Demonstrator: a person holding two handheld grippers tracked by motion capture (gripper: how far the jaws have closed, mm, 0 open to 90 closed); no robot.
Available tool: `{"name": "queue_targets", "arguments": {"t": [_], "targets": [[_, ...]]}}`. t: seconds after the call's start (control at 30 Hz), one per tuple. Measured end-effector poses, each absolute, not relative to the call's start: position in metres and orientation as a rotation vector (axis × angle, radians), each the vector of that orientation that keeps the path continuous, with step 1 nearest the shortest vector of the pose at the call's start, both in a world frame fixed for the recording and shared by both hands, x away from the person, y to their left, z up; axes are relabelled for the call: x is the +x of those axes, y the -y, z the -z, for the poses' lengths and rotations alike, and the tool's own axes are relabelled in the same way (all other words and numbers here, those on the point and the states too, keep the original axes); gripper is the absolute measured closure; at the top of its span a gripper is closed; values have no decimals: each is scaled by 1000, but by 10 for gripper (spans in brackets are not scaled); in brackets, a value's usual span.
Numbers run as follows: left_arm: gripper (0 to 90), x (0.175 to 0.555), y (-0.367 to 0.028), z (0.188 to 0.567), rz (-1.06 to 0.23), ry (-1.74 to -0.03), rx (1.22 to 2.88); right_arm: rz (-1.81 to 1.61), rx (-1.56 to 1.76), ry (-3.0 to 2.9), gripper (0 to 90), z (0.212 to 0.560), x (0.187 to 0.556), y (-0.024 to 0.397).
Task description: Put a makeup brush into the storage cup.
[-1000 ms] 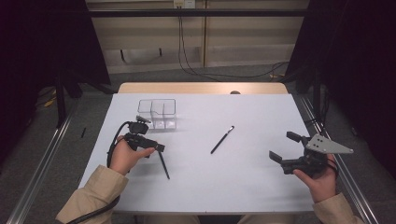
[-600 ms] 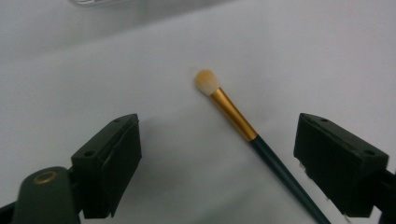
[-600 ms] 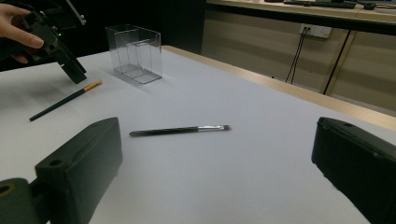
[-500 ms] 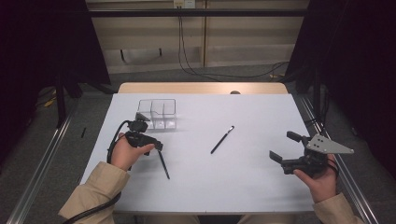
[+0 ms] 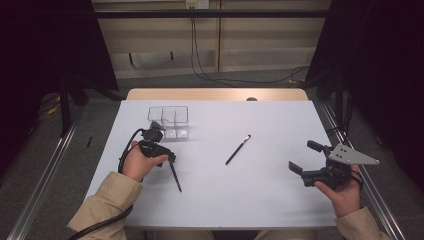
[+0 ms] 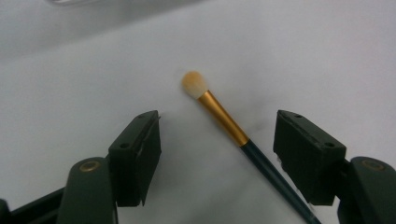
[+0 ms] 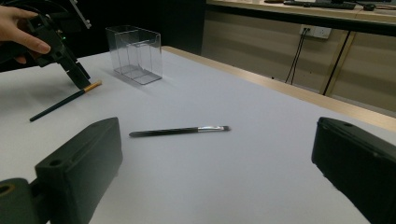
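A makeup brush (image 6: 224,119) with a pale tip, gold ferrule and dark green handle lies flat on the white table (image 5: 260,200), at its left (image 5: 175,177). My left gripper (image 6: 217,119) points down over the brush's head end. Its jaws have just been closing and stand apart on either side of the ferrule without pressing it. From above, the left gripper (image 5: 170,159) sits at the brush's top end. A second, black brush (image 5: 238,149) with a silver ferrule lies mid-table. My right gripper (image 5: 301,156) hovers open and empty at the right, facing that brush (image 7: 180,131).
A clear plastic organiser box (image 5: 169,121) with compartments stands just behind the left gripper, also seen in the right gripper view (image 7: 135,53). A wooden strip (image 5: 215,94) runs along the table's far edge. Cables hang down the wall behind.
The left gripper has settled slightly lower over the gold-ferruled brush's head end. The right hand and both brushes have not moved.
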State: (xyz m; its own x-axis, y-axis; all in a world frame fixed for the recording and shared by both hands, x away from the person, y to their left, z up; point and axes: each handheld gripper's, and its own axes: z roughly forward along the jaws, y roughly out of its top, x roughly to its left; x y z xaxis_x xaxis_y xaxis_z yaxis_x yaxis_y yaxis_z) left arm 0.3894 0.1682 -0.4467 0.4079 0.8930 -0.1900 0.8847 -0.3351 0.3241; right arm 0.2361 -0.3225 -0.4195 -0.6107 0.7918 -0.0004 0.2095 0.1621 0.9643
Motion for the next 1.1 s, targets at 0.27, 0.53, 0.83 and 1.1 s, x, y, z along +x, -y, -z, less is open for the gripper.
{"name": "queue_targets", "arguments": {"t": [0.27, 0.53, 0.83, 1.1], "targets": [[409, 388, -161, 449, -101, -1477, 2372, -1464, 945, -1927, 14, 419, 236, 323], [573, 387, -157, 448, -126, -1439, 2415, -1459, 950, -1933, 14, 420, 236, 322], [776, 388, -155, 447, -89, -1451, 2436, -1459, 946, -1935, 14, 420, 237, 322], [835, 390, -153, 447, -47, -1449, 2454, -1460, 950, -1933, 14, 420, 237, 323]]}}
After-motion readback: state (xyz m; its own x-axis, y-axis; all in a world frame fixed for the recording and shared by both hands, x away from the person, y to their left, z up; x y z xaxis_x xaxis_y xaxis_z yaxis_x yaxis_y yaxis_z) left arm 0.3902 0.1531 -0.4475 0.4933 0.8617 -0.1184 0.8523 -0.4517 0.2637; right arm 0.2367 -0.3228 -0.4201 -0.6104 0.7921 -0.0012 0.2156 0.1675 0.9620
